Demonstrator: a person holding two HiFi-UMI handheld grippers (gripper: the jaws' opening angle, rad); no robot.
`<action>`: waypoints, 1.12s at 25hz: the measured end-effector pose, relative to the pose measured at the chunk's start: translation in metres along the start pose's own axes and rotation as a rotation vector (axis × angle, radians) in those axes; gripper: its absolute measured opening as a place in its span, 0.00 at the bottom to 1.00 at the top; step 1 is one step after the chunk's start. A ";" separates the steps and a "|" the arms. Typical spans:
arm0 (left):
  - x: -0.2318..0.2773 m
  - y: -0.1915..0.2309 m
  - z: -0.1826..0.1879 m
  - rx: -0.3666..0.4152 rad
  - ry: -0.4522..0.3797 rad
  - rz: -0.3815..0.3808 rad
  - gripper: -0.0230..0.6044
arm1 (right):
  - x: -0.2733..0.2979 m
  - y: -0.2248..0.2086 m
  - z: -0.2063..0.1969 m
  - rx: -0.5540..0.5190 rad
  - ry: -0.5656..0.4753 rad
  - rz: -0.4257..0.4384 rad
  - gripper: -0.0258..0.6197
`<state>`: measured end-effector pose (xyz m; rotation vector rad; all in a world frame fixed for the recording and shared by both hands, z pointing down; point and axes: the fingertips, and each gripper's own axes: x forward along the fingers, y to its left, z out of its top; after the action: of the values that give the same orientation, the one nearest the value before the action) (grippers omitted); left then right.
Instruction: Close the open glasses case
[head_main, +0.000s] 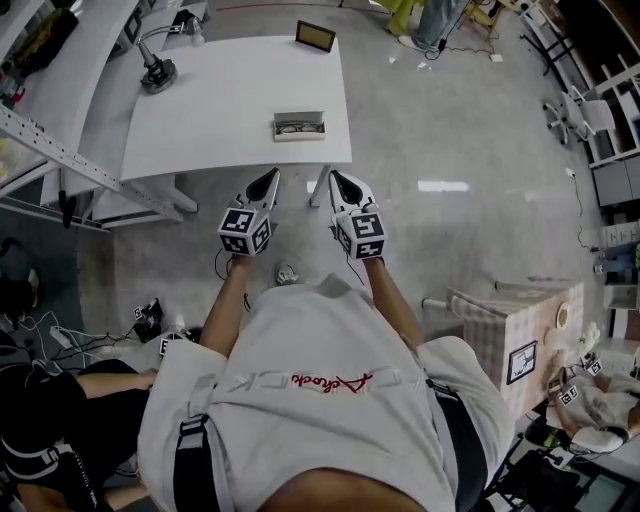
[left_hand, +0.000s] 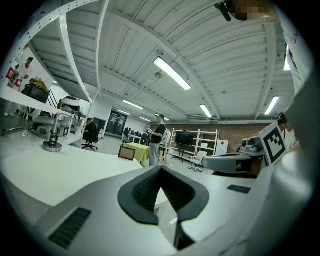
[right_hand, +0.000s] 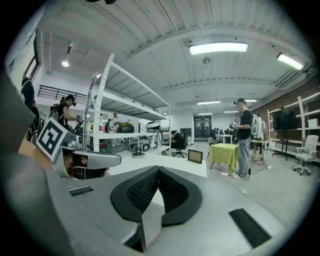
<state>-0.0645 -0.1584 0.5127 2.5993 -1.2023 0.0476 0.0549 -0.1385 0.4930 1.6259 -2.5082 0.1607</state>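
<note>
Head view: the open grey rectangular glasses case (head_main: 299, 126) lies on the white tabletop (head_main: 200, 120), just beyond both grippers, with a black-framed panel (head_main: 315, 37) farther back.
Left gripper view: the left gripper (left_hand: 160, 170) is clenched, pads meeting.
Right gripper view: the right gripper (right_hand: 157, 172) is likewise clenched.

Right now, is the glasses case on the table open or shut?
Open. The head view shows the glasses case on the white table with its inside exposed, glasses visible in it.
</note>
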 end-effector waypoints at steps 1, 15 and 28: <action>0.003 0.003 0.000 0.000 0.002 -0.005 0.08 | 0.003 0.000 -0.001 0.001 0.003 0.000 0.08; 0.020 0.019 -0.023 -0.025 0.066 -0.009 0.08 | 0.020 -0.008 -0.021 0.012 0.047 -0.016 0.08; 0.071 0.066 0.000 0.002 0.066 0.034 0.08 | 0.101 -0.034 -0.008 0.033 0.035 0.038 0.08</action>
<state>-0.0675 -0.2521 0.5390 2.5577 -1.2241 0.1410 0.0457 -0.2415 0.5199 1.5742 -2.5250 0.2343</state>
